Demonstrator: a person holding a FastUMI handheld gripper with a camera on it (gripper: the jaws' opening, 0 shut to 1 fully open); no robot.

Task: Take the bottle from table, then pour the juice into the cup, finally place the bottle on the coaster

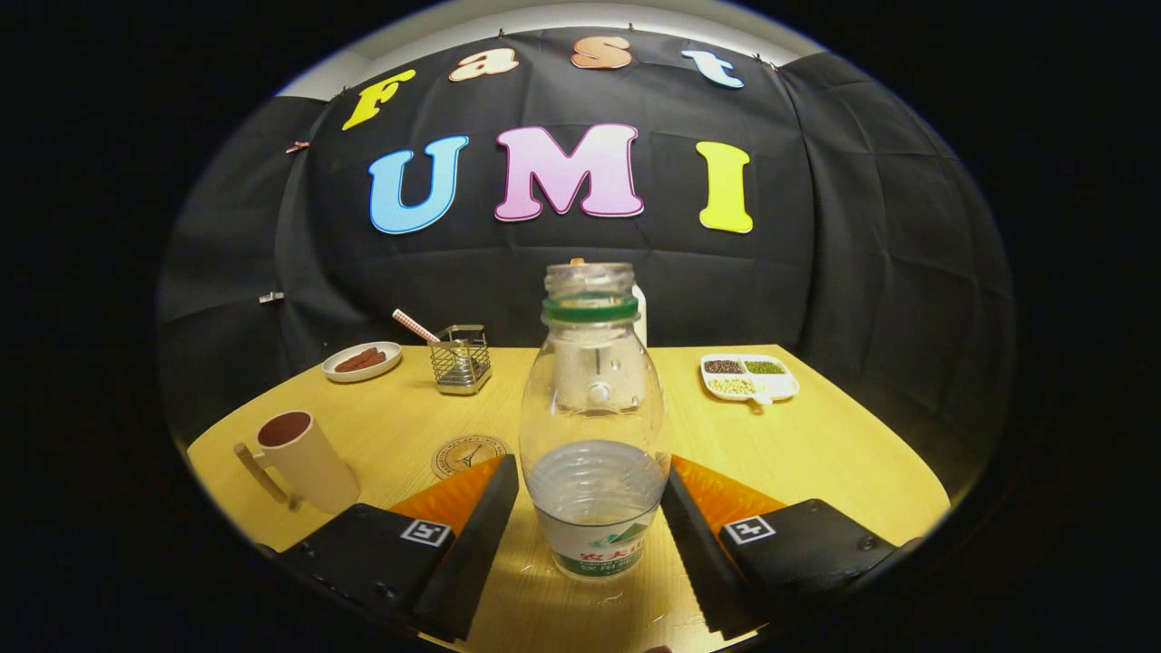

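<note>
Your gripper (590, 508) sits low over a wooden table (816, 444) in a black-draped booth. Its fingers are spread, one on each side of the clear bottle (594, 426), which stands upright between them; whether they touch it, you cannot tell. The bottle has no cap and is partly filled. To the left stands the cup (304, 462), and the round coaster (467, 453) lies just beyond the left finger. Further back are a wire holder (461, 360), a small plate (363, 361) and a divided dish (749, 376).
</note>
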